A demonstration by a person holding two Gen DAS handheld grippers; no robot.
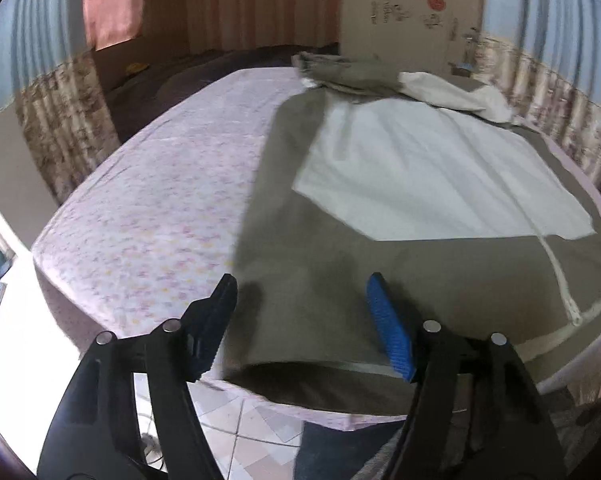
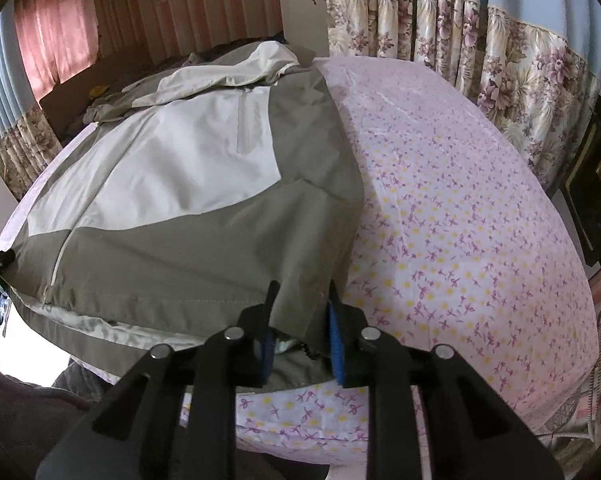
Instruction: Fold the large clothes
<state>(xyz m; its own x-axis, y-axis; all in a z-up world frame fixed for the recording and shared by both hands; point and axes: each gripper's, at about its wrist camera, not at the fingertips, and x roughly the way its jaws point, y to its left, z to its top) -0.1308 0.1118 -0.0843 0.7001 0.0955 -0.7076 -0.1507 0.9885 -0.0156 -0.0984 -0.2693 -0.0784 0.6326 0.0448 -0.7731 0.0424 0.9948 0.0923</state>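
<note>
Pinching the olive-and-white zip jacket hem corner at 6 o'clock, right tongs grip narrowly; left tongs, wide and empty, should close on the hem before lifting.

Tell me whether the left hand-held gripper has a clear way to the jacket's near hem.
Probably yes: the left hand-held gripper stands open right over the jacket hem, with nothing between its fingers and the fabric.

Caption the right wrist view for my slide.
Right claw pinches the jacket hem on the floral bedsheet.
</note>
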